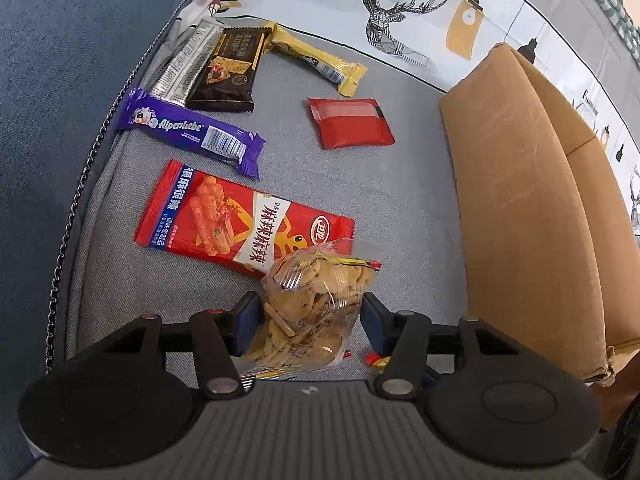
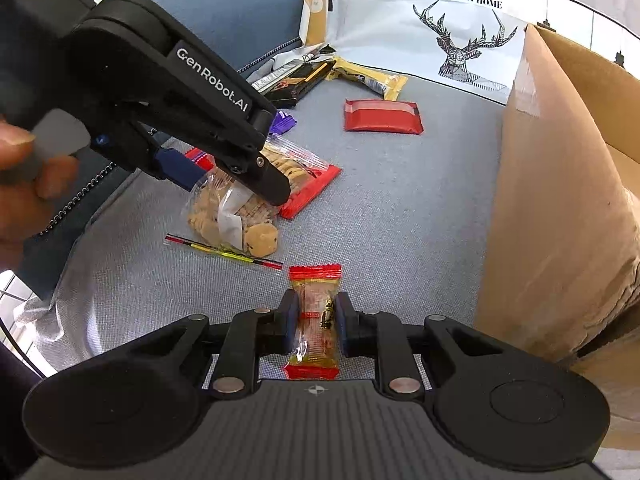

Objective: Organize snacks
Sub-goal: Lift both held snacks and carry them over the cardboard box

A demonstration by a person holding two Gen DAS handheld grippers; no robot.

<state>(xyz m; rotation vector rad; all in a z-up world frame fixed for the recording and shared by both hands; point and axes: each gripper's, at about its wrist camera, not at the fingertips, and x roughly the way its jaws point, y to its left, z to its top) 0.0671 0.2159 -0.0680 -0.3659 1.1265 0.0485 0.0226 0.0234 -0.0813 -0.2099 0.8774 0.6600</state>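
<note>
1. Between the fingers of the right gripper (image 2: 316, 322) lies a small clear-wrapped snack bar with red ends (image 2: 315, 322); both blue pads press its sides, so this gripper is clenched on it; whether the bar is lifted off the grey cushion (image 2: 400, 216) cannot be told.
2. Left gripper (image 1: 310, 322): its fingers stand either side of a clear bag of cookies (image 1: 312, 304); the left pad touches the bag, while the right pad shows a slight gap in the left wrist view; the right wrist view shows the fingers well around the bag; judged to be grasping it, though not firmly confirmed.
3. Step in hand, as judged: pick-up of two snacks, one per gripper; the next move calls for carrying both to the cardboard box (image 2: 560, 200) on the right, clearing its tall wall and releasing inside; the slack bag may sag or slip.
4. Just beyond the cookies: a red spicy-snack packet (image 1: 240, 228), partly under the bag.
5. Farther: a purple Alpenliebe bar (image 1: 188, 132) and a flat red pouch (image 1: 348, 122), well apart.
6. Farthest, near the deer-print sheet (image 1: 400, 20): a silver stick (image 1: 184, 66), a dark chocolate bar (image 1: 228, 72) and a yellow bar (image 1: 320, 60); all untouched.
</note>
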